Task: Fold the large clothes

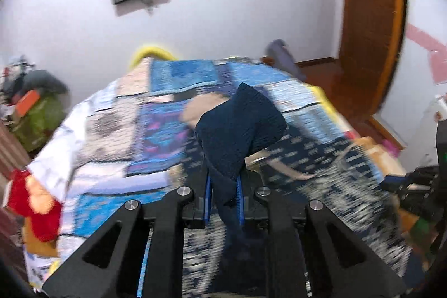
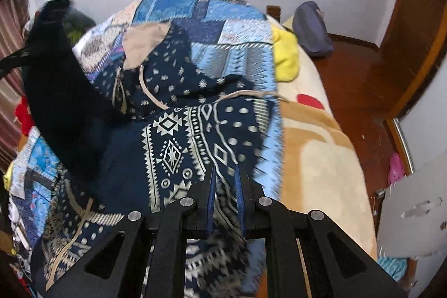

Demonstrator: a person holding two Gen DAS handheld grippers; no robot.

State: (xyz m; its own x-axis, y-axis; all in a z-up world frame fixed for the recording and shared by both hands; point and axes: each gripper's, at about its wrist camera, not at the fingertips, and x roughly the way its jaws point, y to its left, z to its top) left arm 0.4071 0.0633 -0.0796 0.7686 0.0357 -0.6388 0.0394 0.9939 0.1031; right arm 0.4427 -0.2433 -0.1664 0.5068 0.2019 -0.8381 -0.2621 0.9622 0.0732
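Left wrist view: the left gripper (image 1: 225,197) is clamped on a dark blue ribbed part of the hoodie (image 1: 240,124), probably a cuff or hem. The cloth stands up between the blue pads and bulges above them, so the pinch sits low on the fabric, giving a firm hold for carrying that part over. Beyond it the patchwork blanket (image 1: 156,108) covers the bed (image 1: 377,152), and the rest of the patterned garment lies spread across its near right side. A red cloth (image 1: 36,205) hangs off the left edge, clear of the work. The picture is blurred, so the exact part held is uncertain.

Right wrist view: the right gripper (image 2: 226,192) is closed on the near edge of the hoodie's patterned body (image 2: 178,147), anchoring that side. The hood with its drawstrings (image 2: 151,94) lies farther off, flat on the blanket. A dark sleeve (image 2: 61,91) rises at the left toward the other gripper. A yellow cloth (image 2: 285,57) sits at the far right, apart from the garment.

Judgement: one side is pinned while the other is lifted, suited to an inward fold; folding appears barely begun.
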